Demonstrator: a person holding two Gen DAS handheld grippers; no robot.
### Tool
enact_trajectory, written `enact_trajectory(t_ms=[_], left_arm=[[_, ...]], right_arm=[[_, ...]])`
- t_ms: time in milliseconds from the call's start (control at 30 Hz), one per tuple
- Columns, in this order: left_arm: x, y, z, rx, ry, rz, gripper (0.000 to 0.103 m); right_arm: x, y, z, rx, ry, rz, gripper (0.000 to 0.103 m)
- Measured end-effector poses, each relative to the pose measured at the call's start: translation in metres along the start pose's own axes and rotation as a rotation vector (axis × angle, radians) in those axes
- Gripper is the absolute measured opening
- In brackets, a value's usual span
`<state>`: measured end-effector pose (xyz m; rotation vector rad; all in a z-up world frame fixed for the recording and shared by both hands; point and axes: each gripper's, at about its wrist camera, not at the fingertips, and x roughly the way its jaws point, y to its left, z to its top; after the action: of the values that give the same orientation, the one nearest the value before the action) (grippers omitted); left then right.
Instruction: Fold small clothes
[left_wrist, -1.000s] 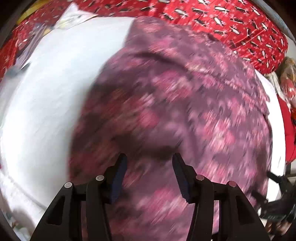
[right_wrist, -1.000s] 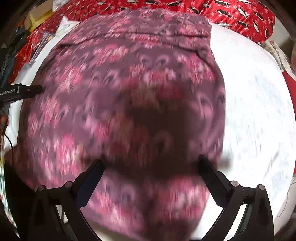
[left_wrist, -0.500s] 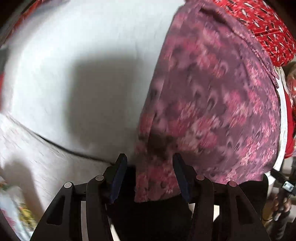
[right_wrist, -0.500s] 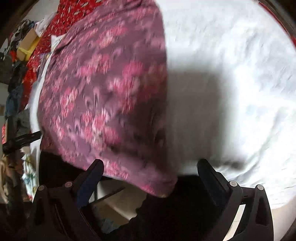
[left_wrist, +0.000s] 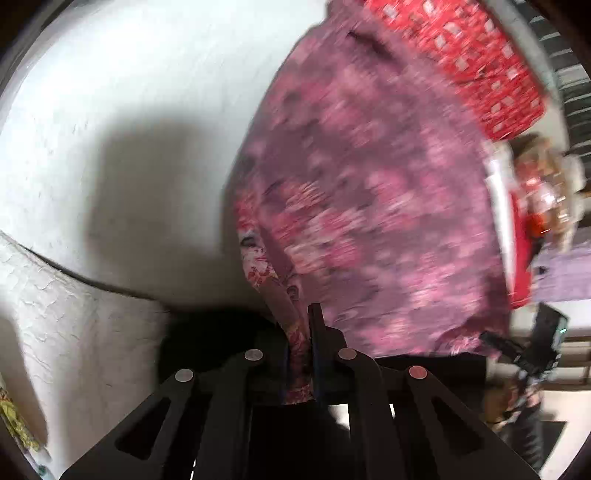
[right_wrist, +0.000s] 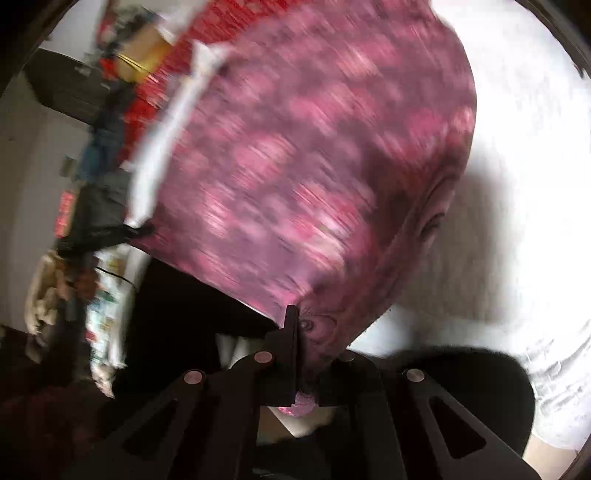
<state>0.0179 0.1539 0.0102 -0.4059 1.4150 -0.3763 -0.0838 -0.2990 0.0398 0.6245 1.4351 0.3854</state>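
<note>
While the purple flowered cloth (left_wrist: 369, 206) lies spread on the white bed (left_wrist: 110, 92), a gripper pinches each of its two near corners.

The left wrist view shows the red patterned blanket (left_wrist: 480, 66) past the cloth, and the left gripper (left_wrist: 301, 347) closing, its fingers squeezing a bunched corner. The right wrist view shows a cluttered room at the left instead, and the right gripper (right_wrist: 306, 350) clenched tight on the other corner.

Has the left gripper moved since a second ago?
Yes. The left gripper was over the middle of the purple floral garment; it has slid to the garment's near corner at the white sheet's edge, fingers closing on the cloth.
</note>
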Motion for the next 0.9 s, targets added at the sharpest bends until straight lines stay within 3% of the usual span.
enact_trajectory(t_ms=[200, 467, 700, 900], left_arm=[[-0.048, -0.009, 0.019, -0.053, -0.102, -0.187, 0.008], [-0.08, -0.018, 0.078, -0.14, -0.241, -0.272, 0.008], [-0.056, -0.031, 0.164, -0.231, -0.291, -0.279, 0.008], [-0.01, -0.052, 0.255, -0.275, -0.328, -0.278, 0.008]], right_arm=[[-0.05, 0.033, 0.029, 0.0, -0.238, 0.133, 0.005], [-0.084, 0.003, 0.085, 0.123, -0.404, 0.2, 0.005], [-0.095, -0.049, 0.144, 0.253, -0.508, 0.258, 0.005], [-0.075, -0.1, 0.219, 0.361, -0.561, 0.307, 0.005]])
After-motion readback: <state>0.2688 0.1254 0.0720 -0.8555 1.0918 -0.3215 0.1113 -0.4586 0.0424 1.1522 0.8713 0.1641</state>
